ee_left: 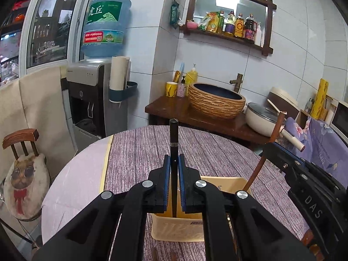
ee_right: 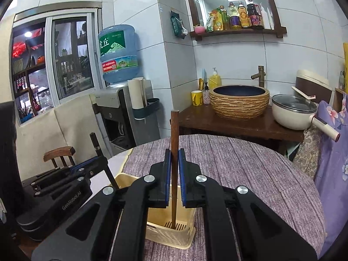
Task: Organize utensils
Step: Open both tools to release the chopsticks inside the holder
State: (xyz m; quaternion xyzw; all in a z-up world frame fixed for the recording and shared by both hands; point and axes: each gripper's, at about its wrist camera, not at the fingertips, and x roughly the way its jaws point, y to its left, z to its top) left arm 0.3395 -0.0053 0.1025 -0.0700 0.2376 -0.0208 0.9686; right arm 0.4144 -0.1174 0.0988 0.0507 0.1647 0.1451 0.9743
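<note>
My left gripper (ee_left: 174, 158) is shut on a black chopstick (ee_left: 174, 134) that stands upright. Its lower end reaches down into a cream plastic basket (ee_left: 180, 228) on the purple tablecloth. In the right wrist view my right gripper (ee_right: 174, 152) is shut on a brown wooden chopstick (ee_right: 174, 128), also upright, whose tip rests on the slotted floor of the basket (ee_right: 171, 235). The two grippers work side by side over the basket. The right gripper (ee_left: 273, 150) shows at the right of the left wrist view, and the left gripper (ee_right: 102, 159) with its black chopstick (ee_right: 95, 142) at the left of the right wrist view.
The round table (ee_left: 217, 148) carries a purple striped cloth. Behind it stands a dark wooden counter with a woven basin (ee_right: 239, 101) and a white lidded pot (ee_right: 293, 112). A water dispenser (ee_left: 95, 100) and a wooden chair (ee_left: 21, 143) are at the left.
</note>
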